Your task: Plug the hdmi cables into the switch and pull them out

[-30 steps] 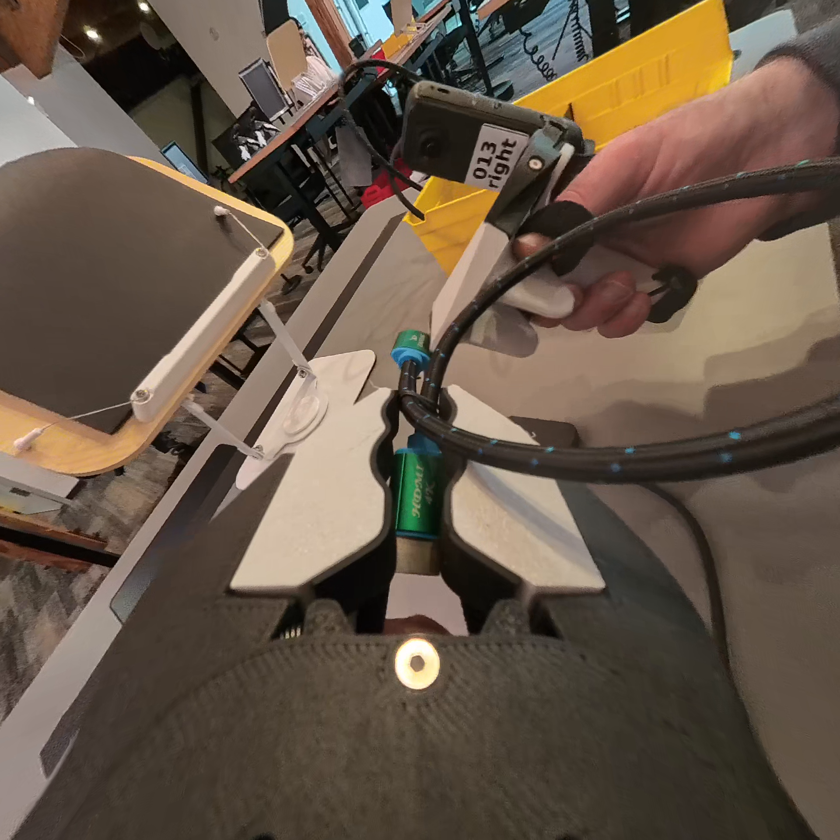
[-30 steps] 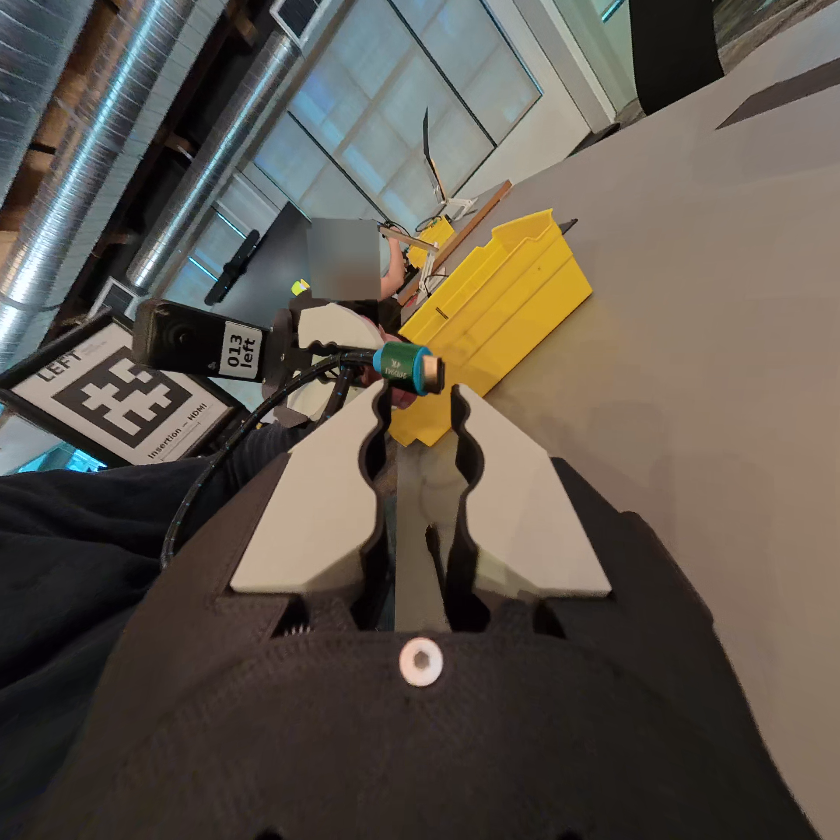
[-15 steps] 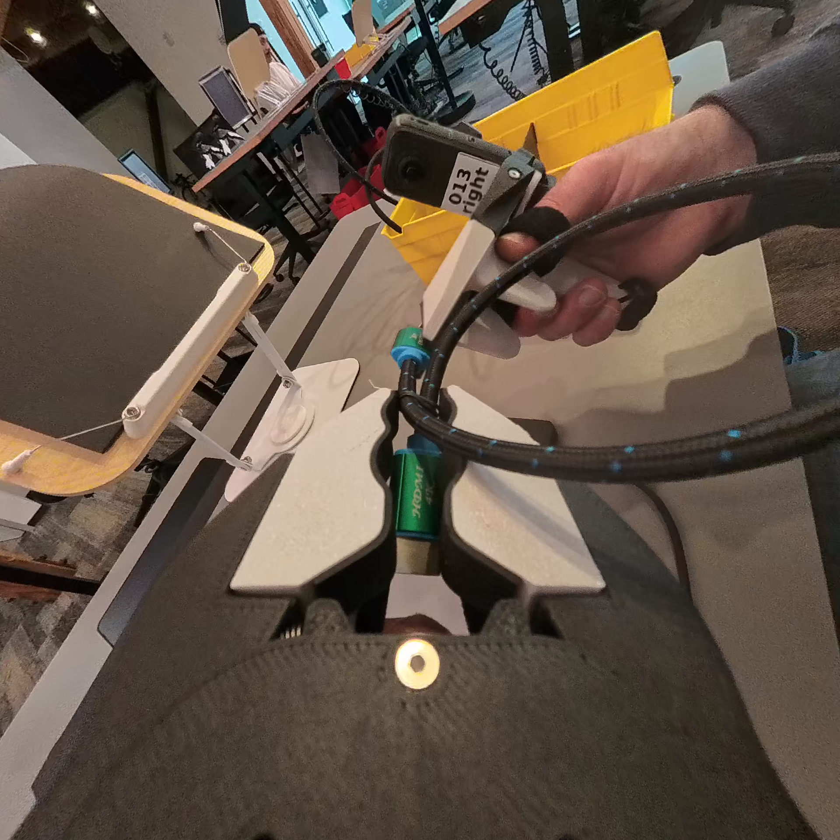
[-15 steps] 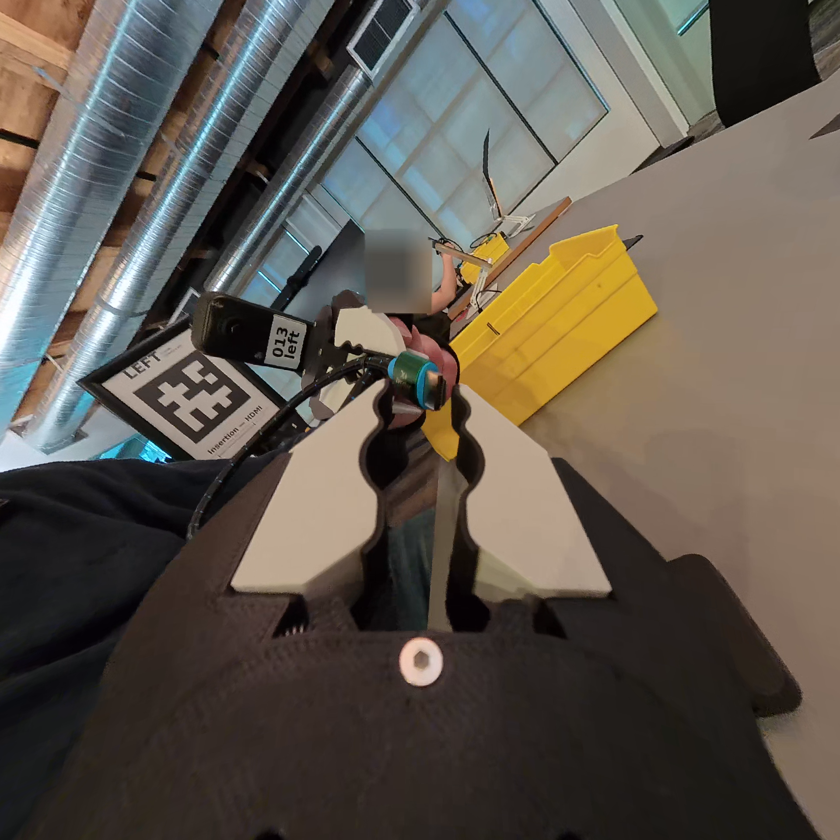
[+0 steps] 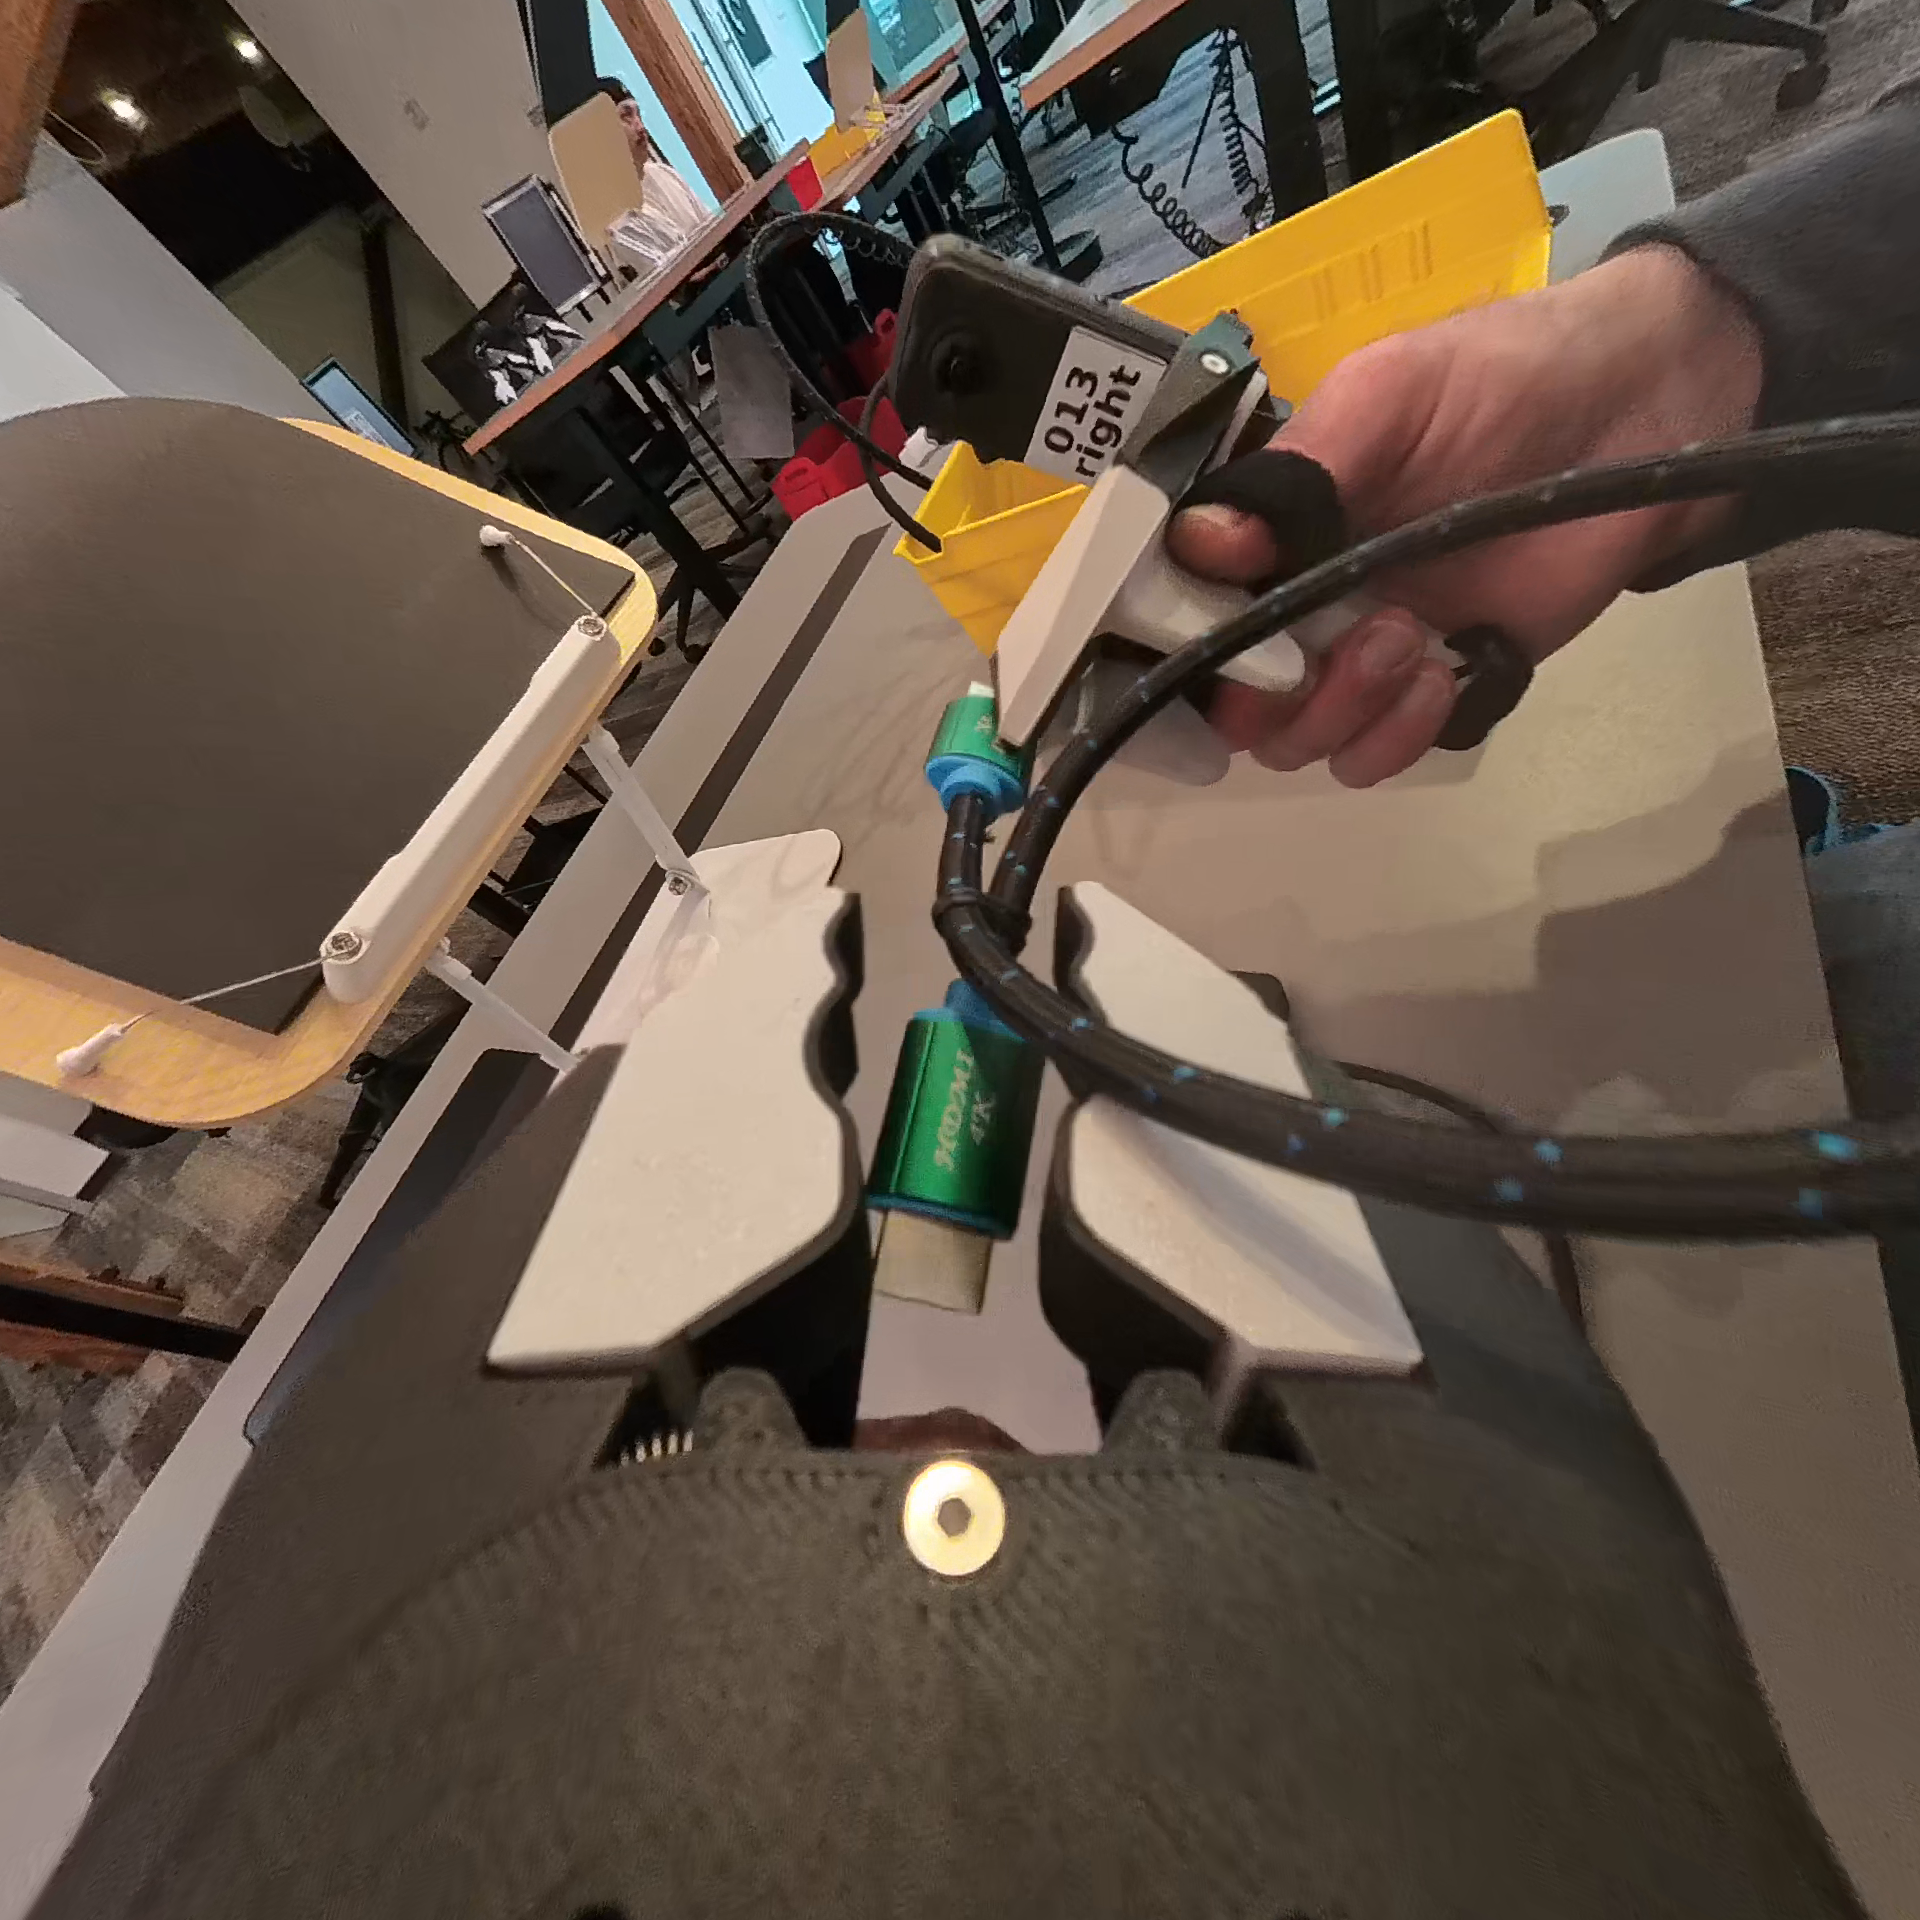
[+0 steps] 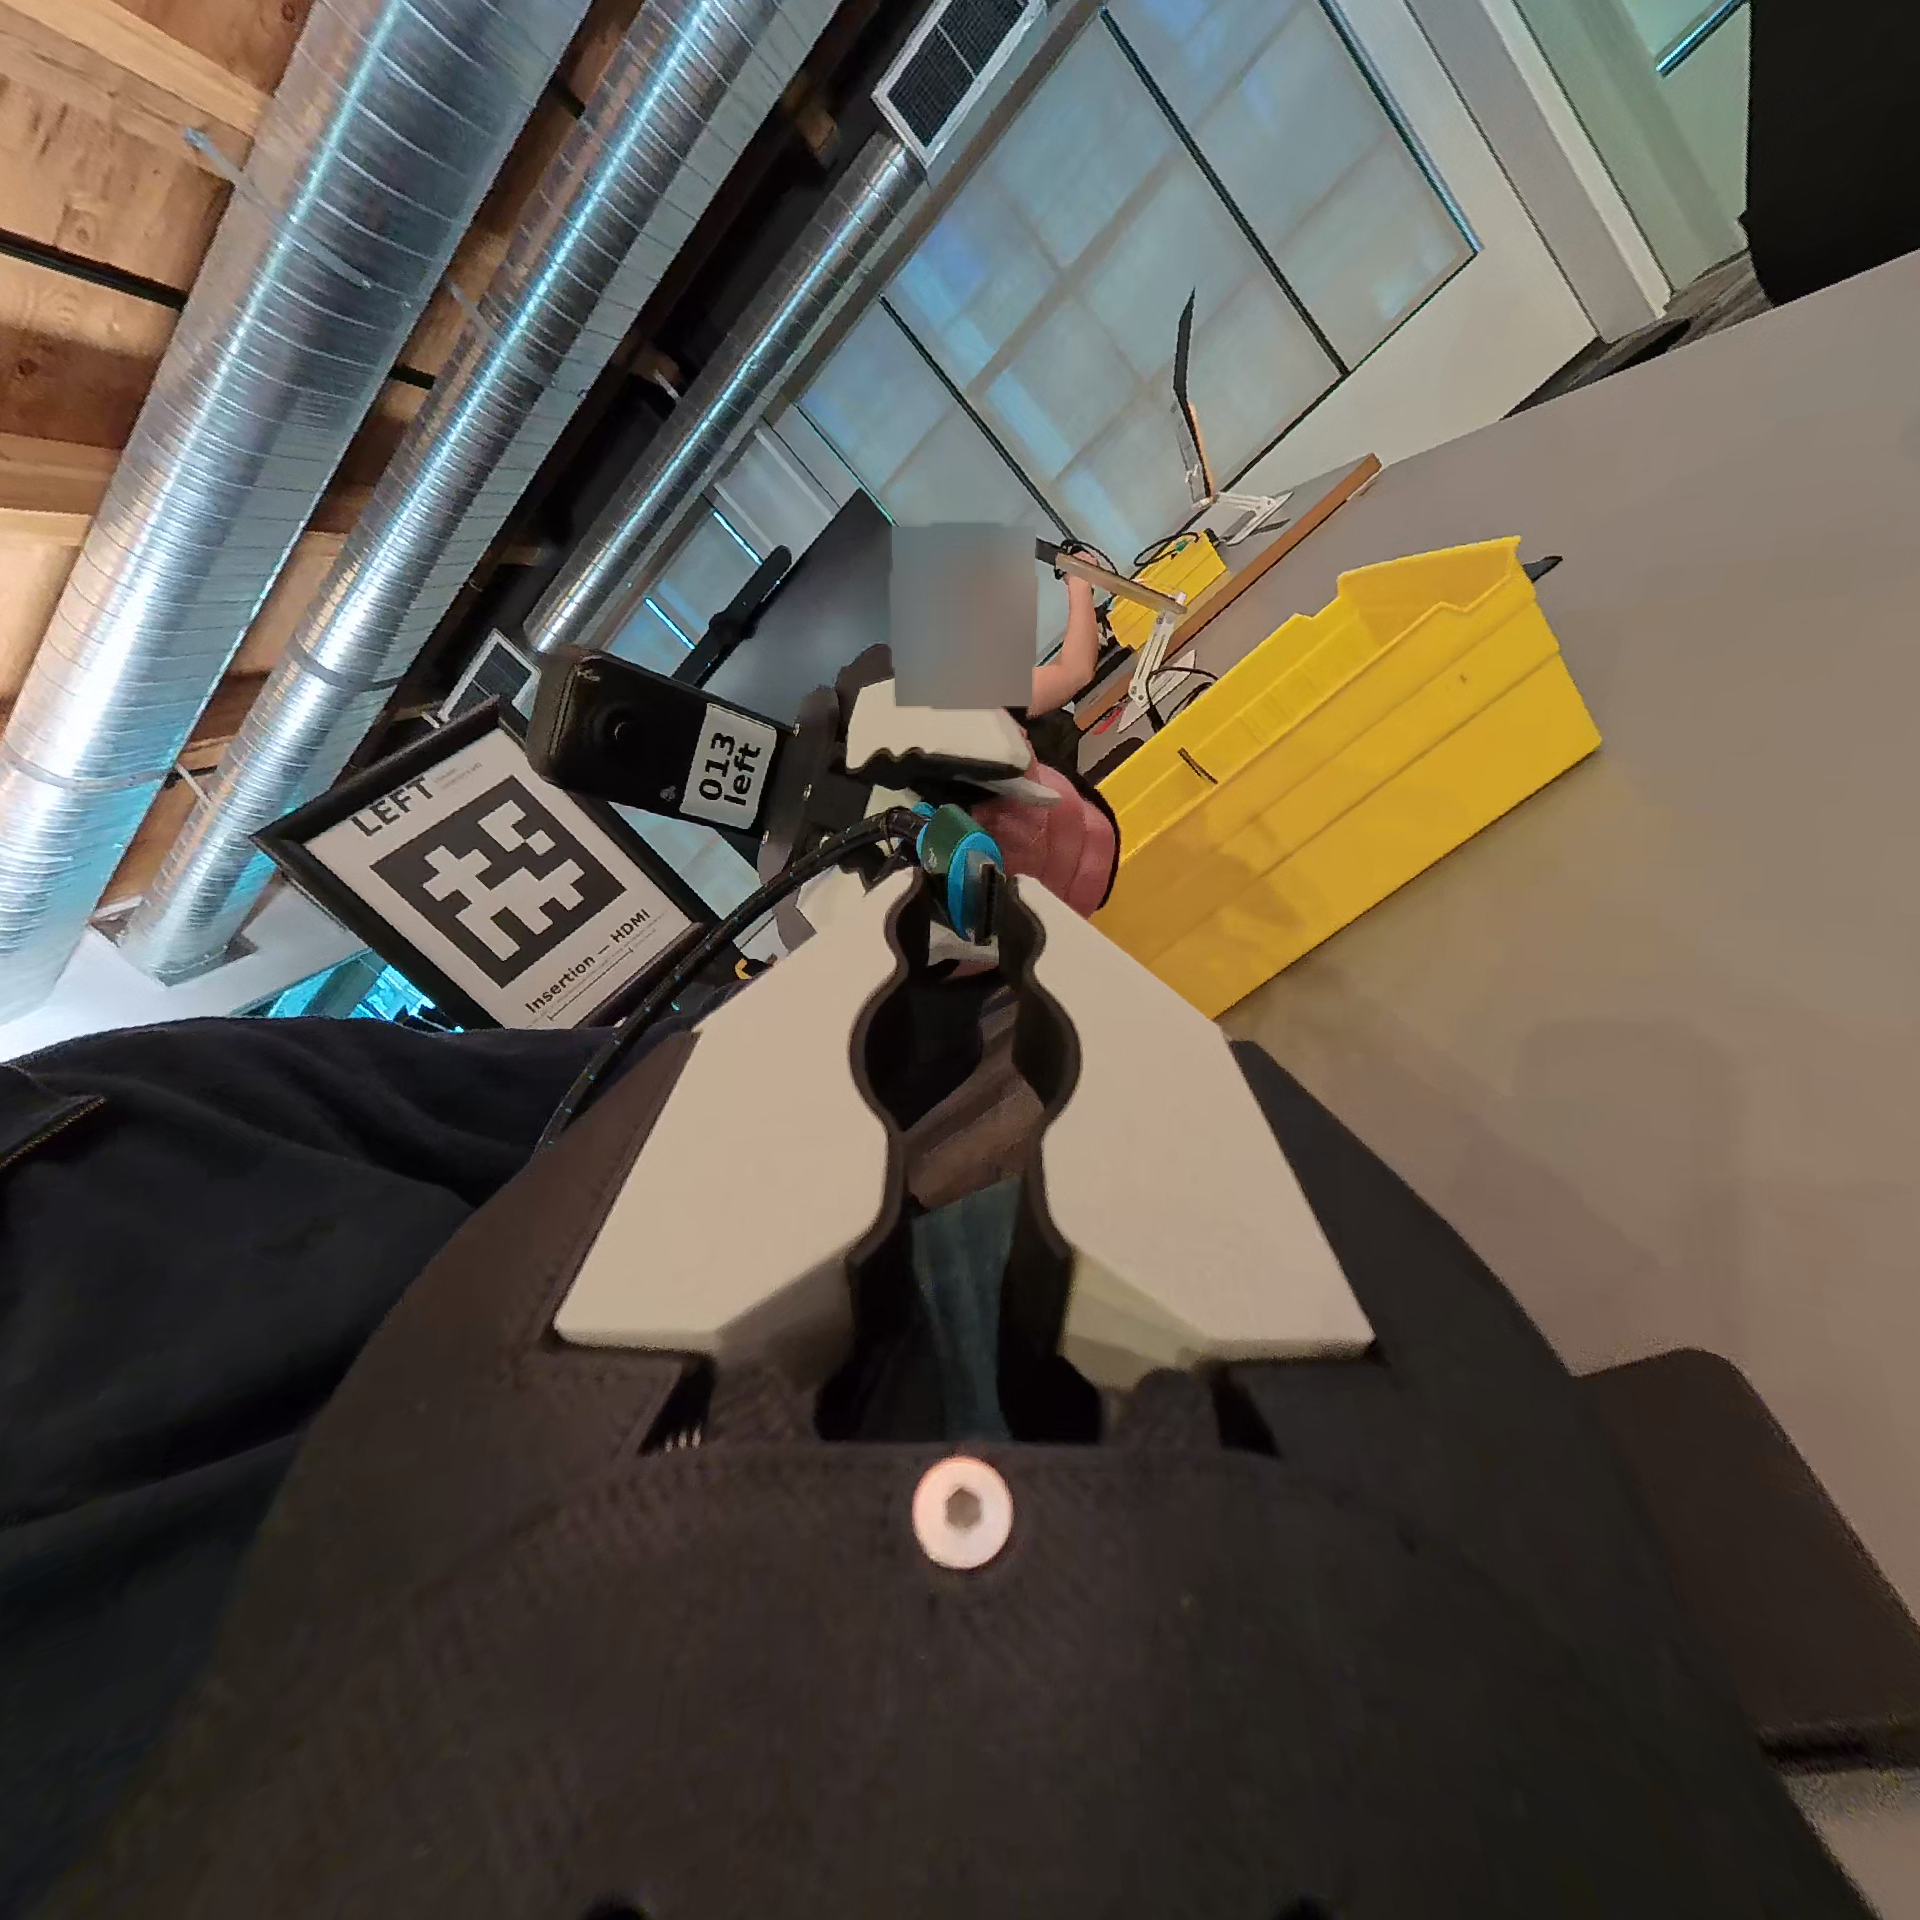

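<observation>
In the left wrist view a green HDMI plug point(image 5: 940, 1127) lies between my left gripper's point(image 5: 956, 902) jaws, gold end toward the camera, with a gap on each side; the gripper is open. Its black braided cable point(image 5: 1351, 1148) loops across the right finger and is tied to a second cable. The second green plug with a blue collar point(image 5: 971, 743) sits at the tip of my right gripper point(image 5: 1006, 727), which a hand holds above the table. In the right wrist view my right gripper point(image 6: 966, 894) has closed on that plug point(image 6: 961, 852) at its fingertips. No switch is clearly visible.
A yellow bin point(image 5: 1351, 270) stands at the far end of the grey table point(image 5: 1455, 883); it also shows in the right wrist view point(image 6: 1351, 779). A framed marker board point(image 6: 499, 883) stands on the left on thin white legs. A flat black object point(image 6: 1766, 1558) lies near the table edge. My two grippers' fingertips are within a few centimetres of each other.
My left gripper's jaws have opened away from the green plug. My right gripper has moved onto the second plug and narrowed on it.
</observation>
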